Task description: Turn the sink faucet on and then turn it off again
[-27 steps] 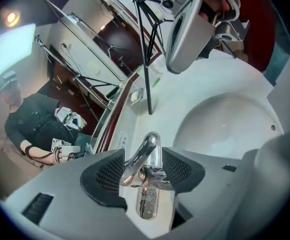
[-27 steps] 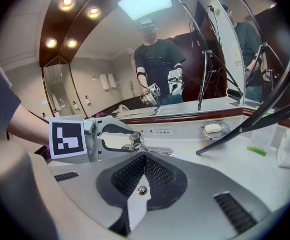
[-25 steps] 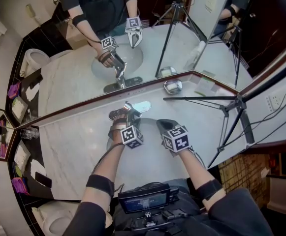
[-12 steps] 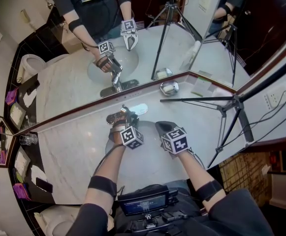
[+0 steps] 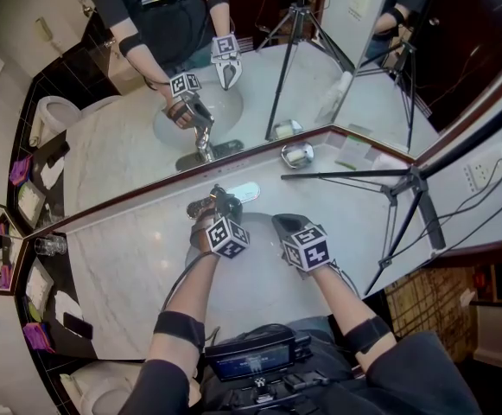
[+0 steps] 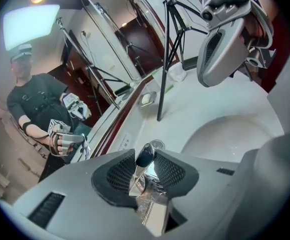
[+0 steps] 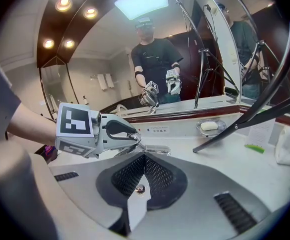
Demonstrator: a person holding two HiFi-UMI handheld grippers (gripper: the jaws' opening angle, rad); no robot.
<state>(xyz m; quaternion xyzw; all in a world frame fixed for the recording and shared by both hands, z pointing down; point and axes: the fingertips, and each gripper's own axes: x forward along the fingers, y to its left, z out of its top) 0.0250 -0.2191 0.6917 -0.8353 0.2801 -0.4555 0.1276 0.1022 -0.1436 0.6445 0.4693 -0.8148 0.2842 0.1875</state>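
The chrome faucet [image 5: 245, 190] stands behind the sink basin [image 5: 259, 271]. In the left gripper view its lever handle [image 6: 144, 157] rises between the two black pads. My left gripper [image 5: 224, 204] has just been closing, and its pads now press the handle's dark tip from both sides. My right gripper [image 5: 285, 225] hovers over the basin to the right of the faucet, shut with nothing in it. In the right gripper view its pads meet at the tip [image 7: 144, 157], with the left gripper [image 7: 130, 134] and the faucet [image 7: 154, 149] just beyond. No running water shows.
A soap dish [image 5: 300, 154] sits by the mirror, right of the faucet. A black tripod [image 5: 406, 180] stands on the counter at the right. A glass [image 5: 50, 245] is at the counter's far left. The mirror [image 5: 233, 102] runs along the back.
The left gripper has rolled a little on the faucet, and its marker cube now faces differently. Its jaws have drawn in around the handle. The right gripper has stayed put.
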